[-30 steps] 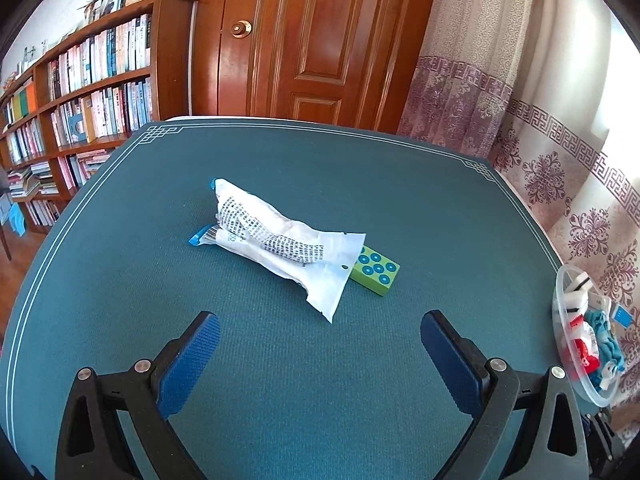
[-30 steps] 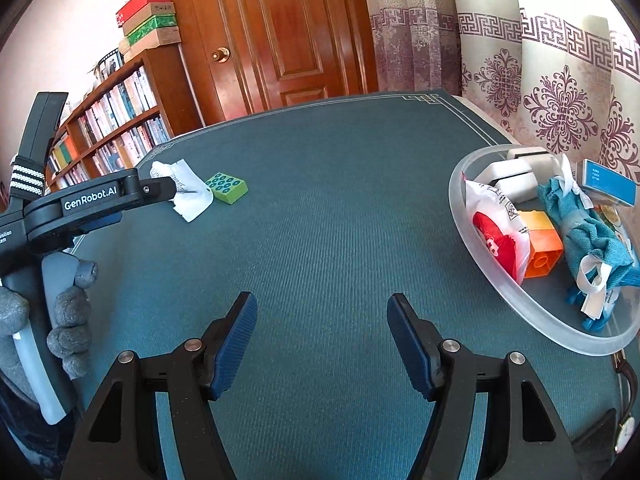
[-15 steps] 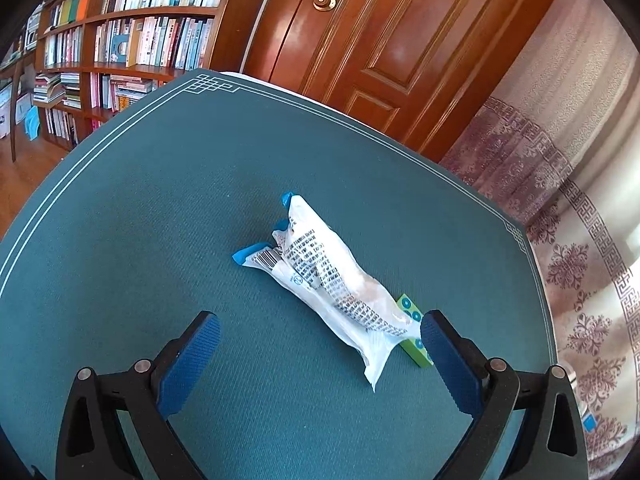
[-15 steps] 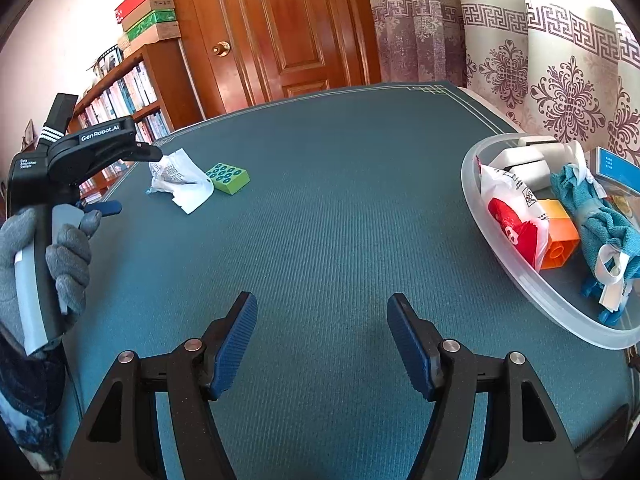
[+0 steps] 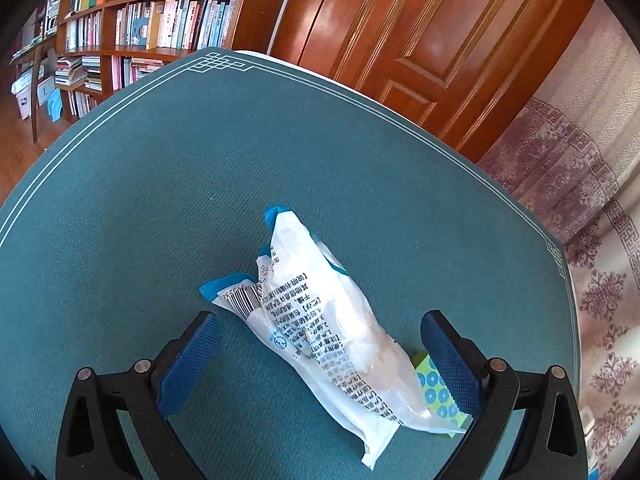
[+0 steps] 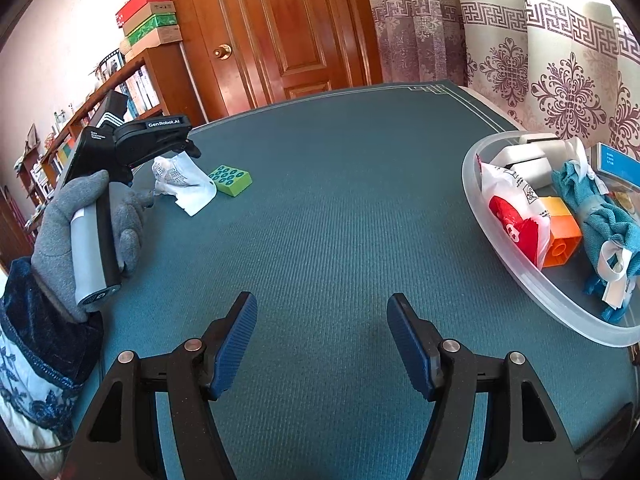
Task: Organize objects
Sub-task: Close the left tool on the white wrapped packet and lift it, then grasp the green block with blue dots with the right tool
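Worktop, teal-covered, carrying all items. Clear tub sitting at worktop's right edge, holding orange block, red-and-white packet, blue cloth. White plastic packet lying well apart from tub, toward worktop's far left, partly covering green block. Left hand-held gripper, gripped by grey-gloved hand, hovering over packet, jaws wide, straddling it, pads not pressing. Right hand-held gripper hanging over bare worktop near tub, jaws standing apart, nothing between them.

Wooden door, bookshelf, patterned curtains, daylight.
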Demonstrator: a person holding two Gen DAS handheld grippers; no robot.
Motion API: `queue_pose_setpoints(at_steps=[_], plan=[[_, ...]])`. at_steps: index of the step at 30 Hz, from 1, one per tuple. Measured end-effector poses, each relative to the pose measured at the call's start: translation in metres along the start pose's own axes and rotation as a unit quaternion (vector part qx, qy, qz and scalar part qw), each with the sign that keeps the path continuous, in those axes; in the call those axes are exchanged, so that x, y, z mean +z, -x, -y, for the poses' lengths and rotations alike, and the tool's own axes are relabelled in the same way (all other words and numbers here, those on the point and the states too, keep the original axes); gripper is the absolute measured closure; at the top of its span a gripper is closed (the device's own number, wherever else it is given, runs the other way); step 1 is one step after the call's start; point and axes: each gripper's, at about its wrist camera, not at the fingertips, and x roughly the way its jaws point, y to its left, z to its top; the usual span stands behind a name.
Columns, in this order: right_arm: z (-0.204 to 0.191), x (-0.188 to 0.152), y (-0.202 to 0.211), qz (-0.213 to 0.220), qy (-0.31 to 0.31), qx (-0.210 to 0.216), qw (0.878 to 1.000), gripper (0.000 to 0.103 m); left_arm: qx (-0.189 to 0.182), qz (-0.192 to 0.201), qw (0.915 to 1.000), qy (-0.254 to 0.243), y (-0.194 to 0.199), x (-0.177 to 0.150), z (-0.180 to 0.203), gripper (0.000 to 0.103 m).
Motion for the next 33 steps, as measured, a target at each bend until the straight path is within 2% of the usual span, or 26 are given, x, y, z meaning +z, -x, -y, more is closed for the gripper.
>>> queue_pose_setpoints(at_steps=[4,7,9,15,18,25,33], plan=[[0.0,0.0,-0.001,-0.004,-0.002,0.001,1.0,0.034,0.009,0.012,0.9999,-0.006,0.0,0.0,-0.001,0.007],[-0.001,-0.001,-0.002,-0.005,-0.002,-0.001,1.0,0.034,0.017,0.016,0.9996,-0.018,0.0,0.0,-0.001,0.018],[-0.001,-0.001,-0.002,-0.005,-0.002,-0.003,1.0,0.034,0.008,0.015,0.9995,-0.026,0.001,-0.001,-0.002,0.03],[-0.002,-0.001,-0.002,-0.005,-0.001,-0.01,1.0,0.034,-0.009,0.008,0.9981,-0.06,0.01,-0.006,-0.003,0.05],[-0.003,-0.001,-0.002,-0.006,0.001,-0.014,1.0,0.034,-0.011,0.006,0.9968,-0.078,0.017,-0.009,-0.007,0.054],[-0.013,0.003,-0.006,-0.019,0.02,-0.008,1.0,0.034,-0.022,0.008,0.9913,-0.13,0.034,-0.02,-0.013,0.054],[-0.041,0.037,-0.029,-0.019,0.041,0.016,0.999,0.034,-0.034,0.018,0.984,-0.174,0.057,-0.037,-0.016,0.054]])
